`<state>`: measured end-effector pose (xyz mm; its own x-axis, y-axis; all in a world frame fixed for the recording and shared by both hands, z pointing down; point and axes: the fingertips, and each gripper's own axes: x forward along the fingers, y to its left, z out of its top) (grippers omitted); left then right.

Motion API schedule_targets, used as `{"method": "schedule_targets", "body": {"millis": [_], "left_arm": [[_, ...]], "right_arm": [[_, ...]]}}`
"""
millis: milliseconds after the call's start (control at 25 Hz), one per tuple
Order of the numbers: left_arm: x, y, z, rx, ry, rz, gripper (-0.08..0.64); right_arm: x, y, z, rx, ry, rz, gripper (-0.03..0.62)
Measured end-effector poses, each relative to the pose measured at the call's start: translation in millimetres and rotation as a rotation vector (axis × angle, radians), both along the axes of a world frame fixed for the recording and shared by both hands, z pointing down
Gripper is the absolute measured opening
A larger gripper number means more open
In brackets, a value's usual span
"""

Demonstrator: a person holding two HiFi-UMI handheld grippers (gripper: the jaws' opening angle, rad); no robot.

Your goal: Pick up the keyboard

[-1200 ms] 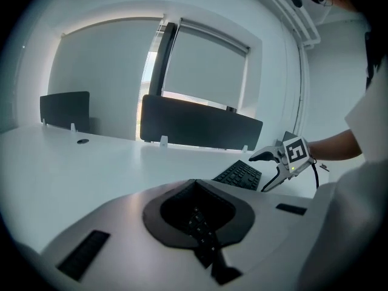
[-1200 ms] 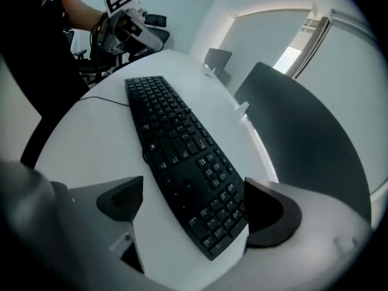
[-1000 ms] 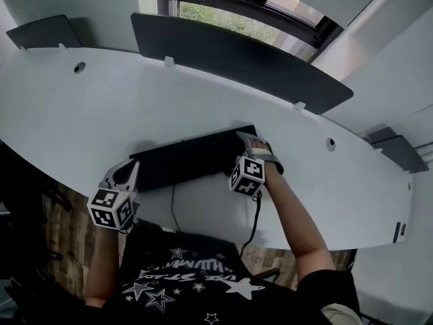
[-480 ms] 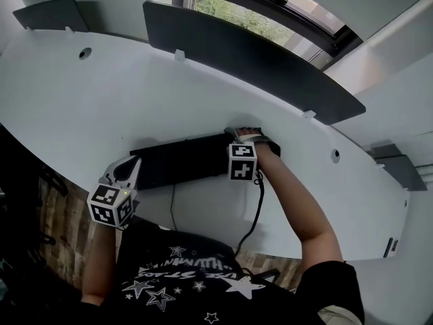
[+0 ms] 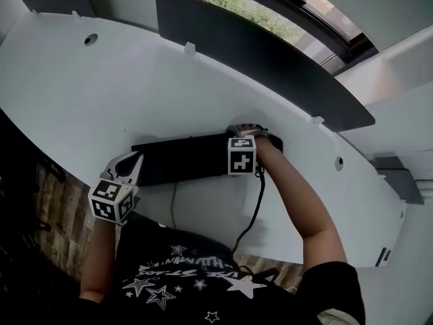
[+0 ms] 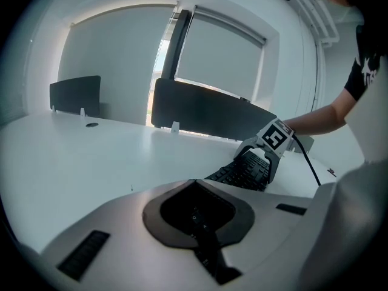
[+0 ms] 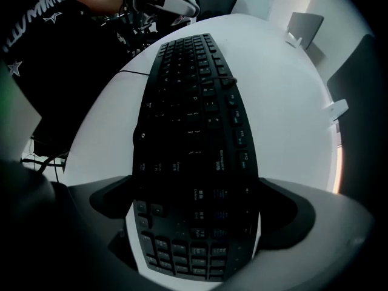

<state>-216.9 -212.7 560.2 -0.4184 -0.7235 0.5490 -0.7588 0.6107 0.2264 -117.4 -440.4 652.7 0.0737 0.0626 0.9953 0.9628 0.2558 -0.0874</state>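
The keyboard (image 5: 183, 160) is black and full-width, with rows of low black keys that carry faint pale lettering. It lies flat and key side up on the white desk (image 5: 101, 93). It sits close to the desk's near edge, with its long sides running roughly along that edge, well short of the far edge. A thin dark cable (image 5: 172, 208) leaves its near long side and runs to the near edge of the desk.

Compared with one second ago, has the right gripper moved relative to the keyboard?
Yes. The right gripper went from the near edge of the keyboard to above its right end. Its jaws have just been opening and now straddle that end.
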Motion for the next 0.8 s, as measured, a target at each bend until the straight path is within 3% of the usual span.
{"method": "schedule_targets", "body": {"millis": [160,320,520,800], "left_arm": [[0,-6,4,-0.008,0.007,0.007,0.009],[3,-13,5,-0.022,0.007,0.034,0.009],[4,-18,4,-0.058,-0.016,0.067,0.009],[-1,-22,-6,-0.133,-0.110,0.122,0.009]], "right_arm": [[-1,-1,4,0.063,0.046,-0.013,0.581],[-1,1,3,0.024,0.025,-0.012,0.581],[0,2,6,0.123,0.031,0.001,0.581],[4,3,-6,0.147,-0.168,0.057,0.581]]}}
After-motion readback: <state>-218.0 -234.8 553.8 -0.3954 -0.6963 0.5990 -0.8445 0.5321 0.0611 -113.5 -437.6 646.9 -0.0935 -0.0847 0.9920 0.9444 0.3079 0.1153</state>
